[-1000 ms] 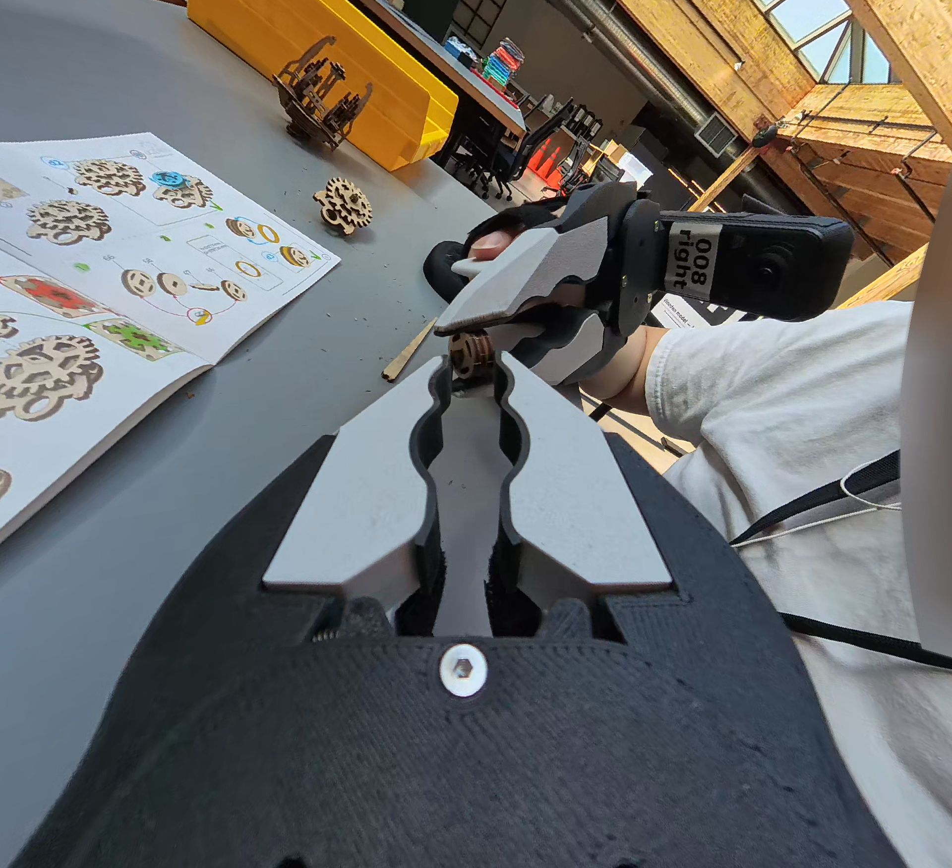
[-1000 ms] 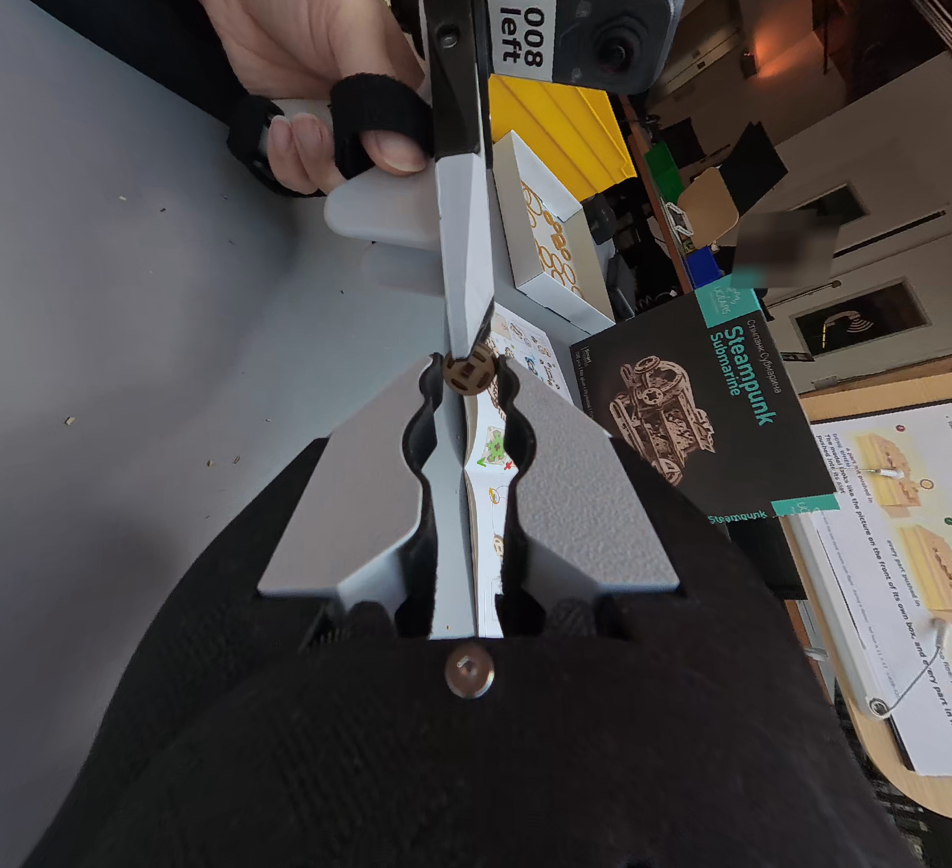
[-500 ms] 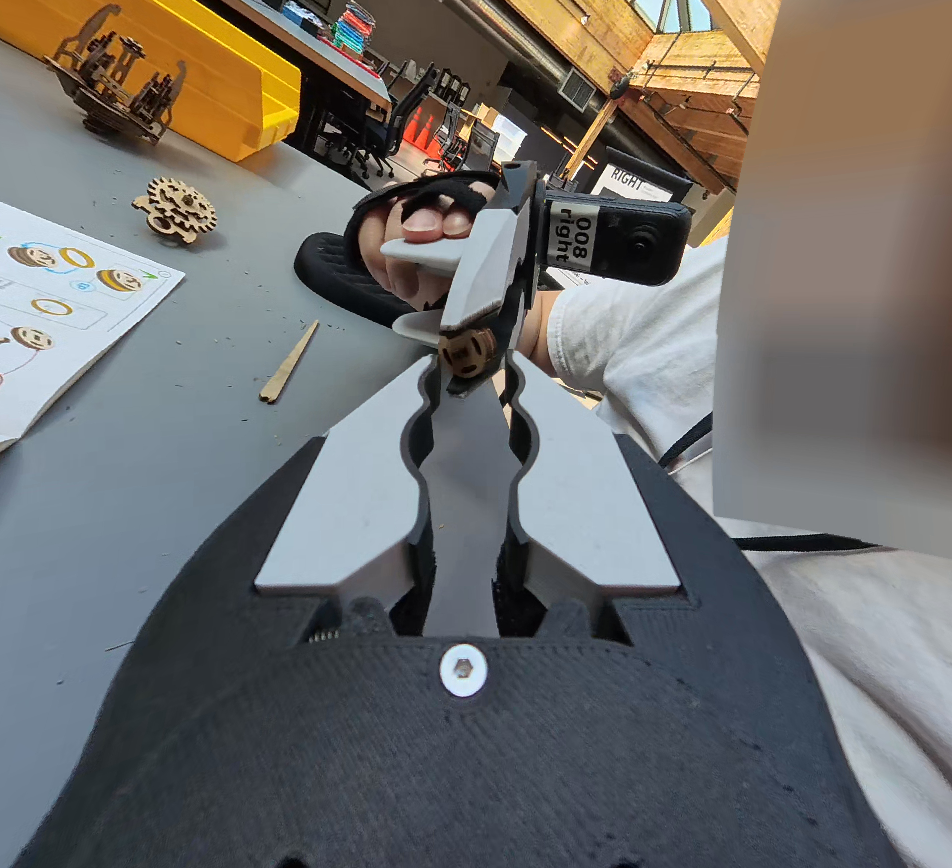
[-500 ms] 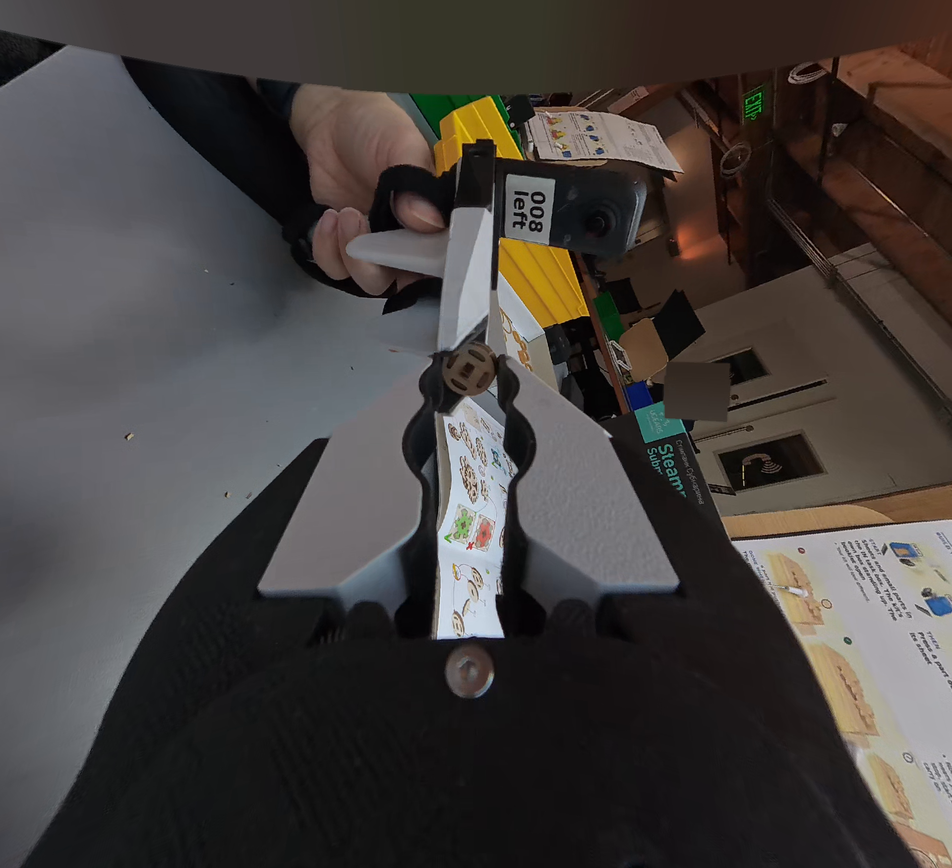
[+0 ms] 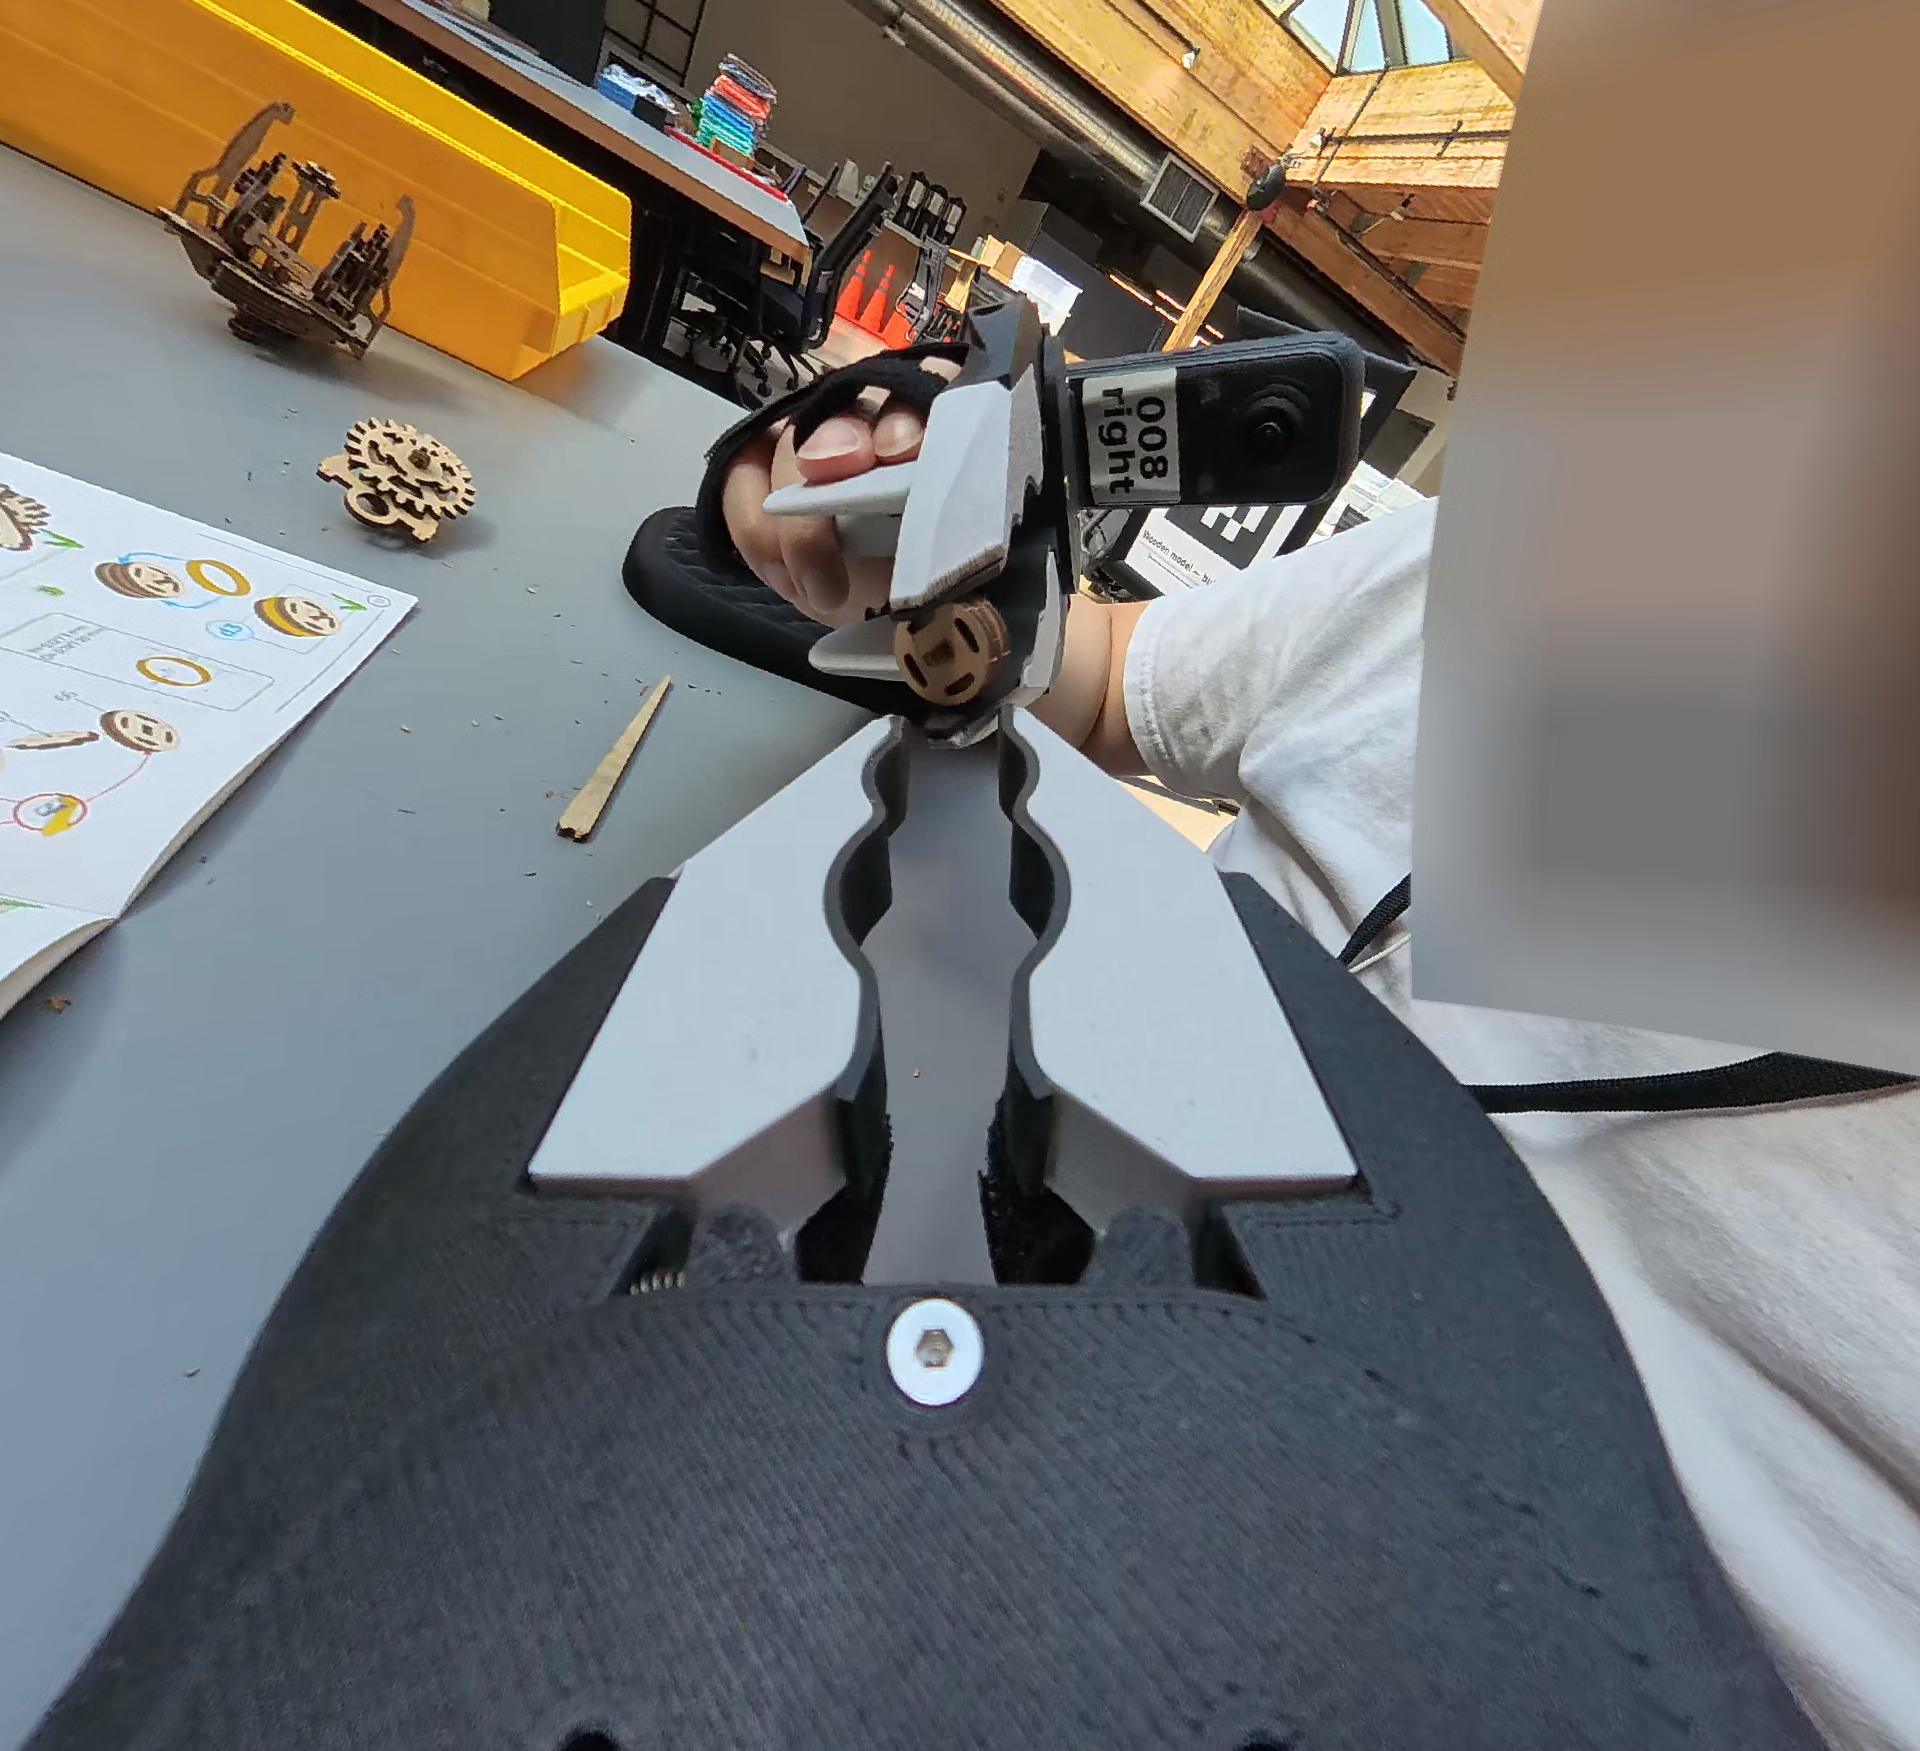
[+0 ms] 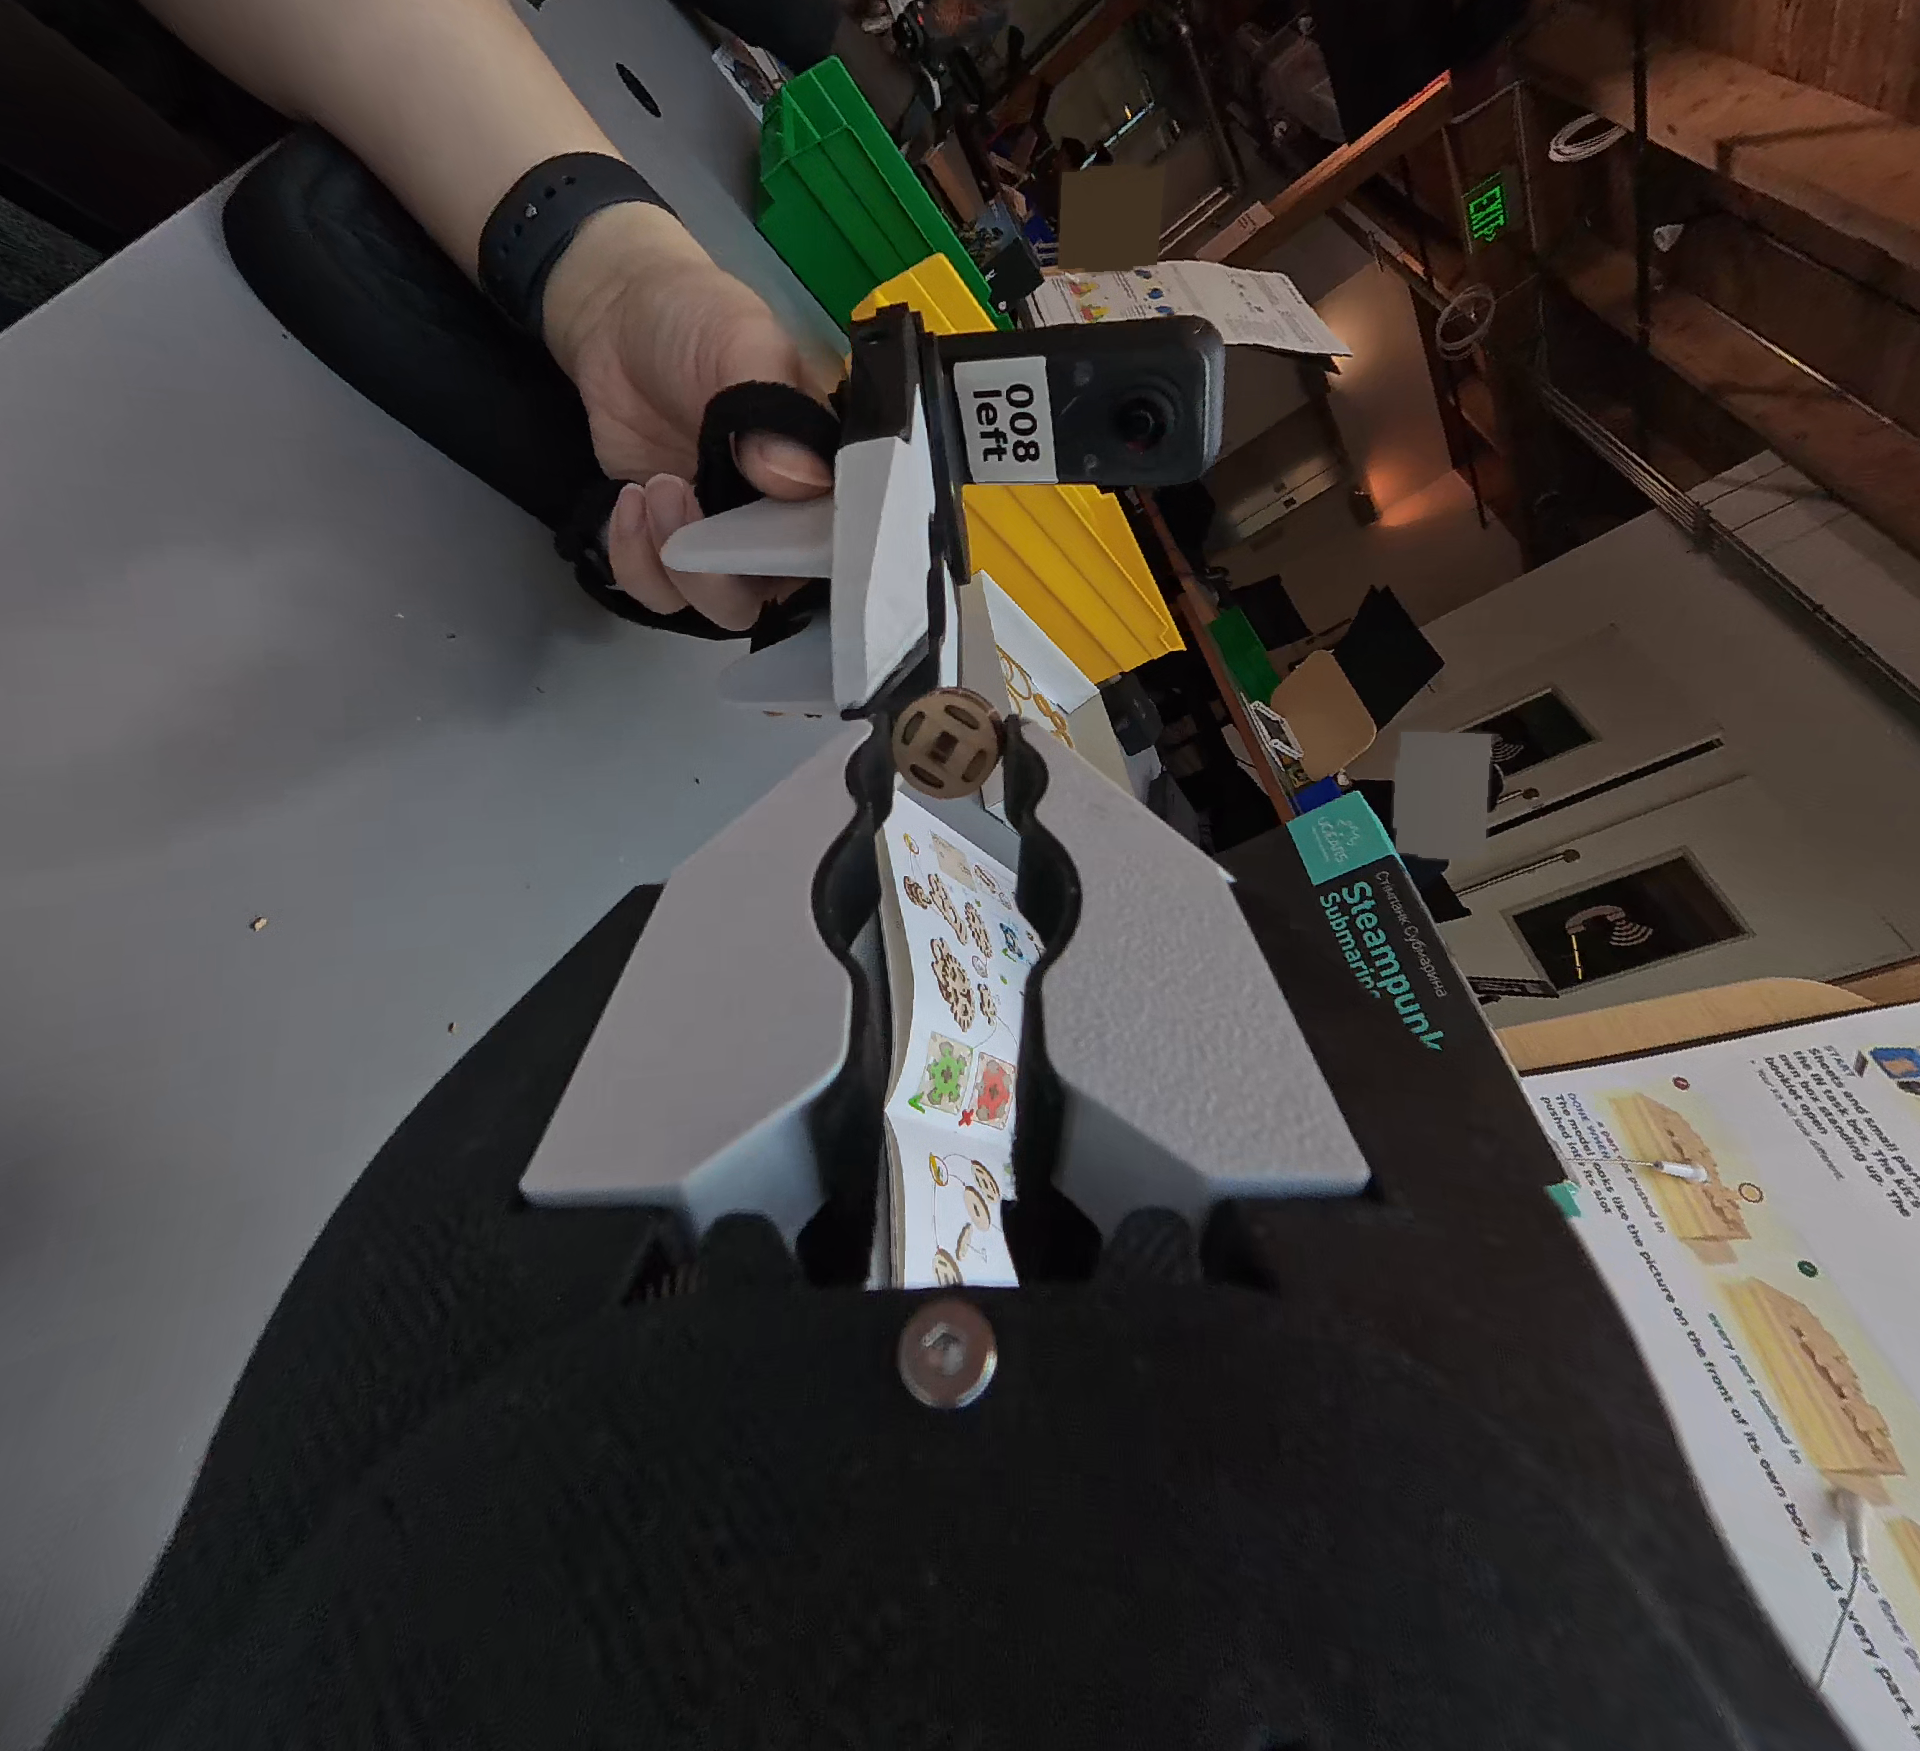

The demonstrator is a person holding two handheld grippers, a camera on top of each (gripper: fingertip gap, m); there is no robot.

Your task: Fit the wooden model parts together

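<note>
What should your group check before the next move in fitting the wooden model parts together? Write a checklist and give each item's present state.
1. Right gripper has its fingers closed on the wooden wheel: ok.
2. Wheel's square centre hole is visible and unblocked: ok.
3. Left gripper is holding a mating part: cannot tell; nothing shows clearly between its fingers.
4. Instruction booklet lies open on the table: ok.
5. Gear assembly and wooden stick lie clear of both grippers: ok.

Tan wooden disc, cross-slotted; yellow bin; grey table; green bin.
</note>
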